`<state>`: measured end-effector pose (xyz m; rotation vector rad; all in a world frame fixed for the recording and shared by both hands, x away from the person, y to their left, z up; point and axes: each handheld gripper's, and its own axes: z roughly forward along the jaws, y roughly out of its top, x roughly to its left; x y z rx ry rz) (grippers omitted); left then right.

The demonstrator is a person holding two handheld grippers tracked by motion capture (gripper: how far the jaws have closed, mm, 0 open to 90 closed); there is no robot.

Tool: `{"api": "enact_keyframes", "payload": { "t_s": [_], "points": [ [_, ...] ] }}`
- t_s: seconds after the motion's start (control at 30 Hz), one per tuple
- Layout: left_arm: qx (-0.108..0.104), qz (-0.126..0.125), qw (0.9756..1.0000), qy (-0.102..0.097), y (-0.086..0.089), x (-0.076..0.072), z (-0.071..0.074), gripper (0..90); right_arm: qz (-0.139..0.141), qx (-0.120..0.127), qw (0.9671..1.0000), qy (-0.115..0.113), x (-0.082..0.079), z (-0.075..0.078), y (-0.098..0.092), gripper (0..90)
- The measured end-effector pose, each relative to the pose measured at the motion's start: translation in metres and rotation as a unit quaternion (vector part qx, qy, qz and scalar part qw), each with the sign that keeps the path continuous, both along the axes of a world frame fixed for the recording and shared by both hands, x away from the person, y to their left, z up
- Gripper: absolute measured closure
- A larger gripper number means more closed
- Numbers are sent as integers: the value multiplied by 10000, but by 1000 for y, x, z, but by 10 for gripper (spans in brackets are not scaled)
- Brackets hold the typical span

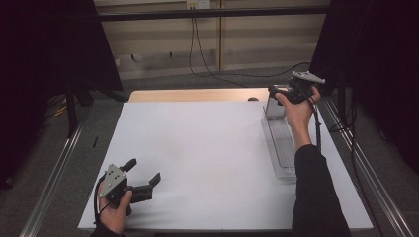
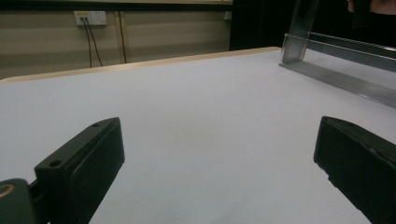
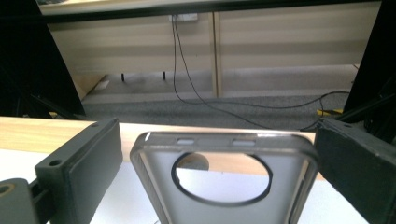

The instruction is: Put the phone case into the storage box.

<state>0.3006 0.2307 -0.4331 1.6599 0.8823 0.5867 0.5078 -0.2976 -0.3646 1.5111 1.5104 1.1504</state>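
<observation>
A grey phone case [image 3: 224, 186] with a large round camera opening is seen standing upright at the far right of the desk [image 1: 207, 148], propped against the raised far end of a clear plastic stand [image 1: 281, 145] that lies along the desk's right edge. In the high view the case [image 1: 274, 107] is partly hidden behind the right hand [image 1: 299, 111]. The right gripper [image 1: 274, 91] is held at the top of the case, and in the right gripper view its jaws are spread wide, one on each side of the case's upper corners; whether the right jaw touches the case's edge cannot be told, while the left jaw stands just apart from it. Nothing is grasped there. The left gripper [image 1: 143, 175] is held by the left hand [image 1: 114, 210] at the near left corner of the desk, well apart from the case, its jaws released and spread over the bare white surface. In the left gripper view the clear stand [image 2: 336, 70] is seen far off to the right. A cable [image 3: 196, 88] is seen trailing across the floor beyond the desk.
</observation>
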Motion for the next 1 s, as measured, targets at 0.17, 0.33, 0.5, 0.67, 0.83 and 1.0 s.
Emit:
{"api": "enact_keyframes", "payload": {
  "t_s": [0.17,0.33,0.5,0.67,0.83,1.0],
  "points": [
    [-36,47,10000,23,0,1,-1,18,-31,7,10000,-69,1,1,-4,13],
    [-11,7,10000,-9,-1,0,0,18,15,-23,9999,-143,-2,5,-3,12],
    [-23,5,10000,-10,-1,0,1,18,65,-10,9997,-250,-5,10,-1,12],
    [-18,-13,10000,-27,0,-1,1,18,81,-79,9997,-235,-8,11,0,3],
    [-24,-39,10000,-65,1,-2,2,18,136,-124,9995,-274,-12,15,4,2],
    [-66,-24,9999,-74,1,-4,2,18,129,-152,9995,-247,-17,16,3,0]
  ]
}}
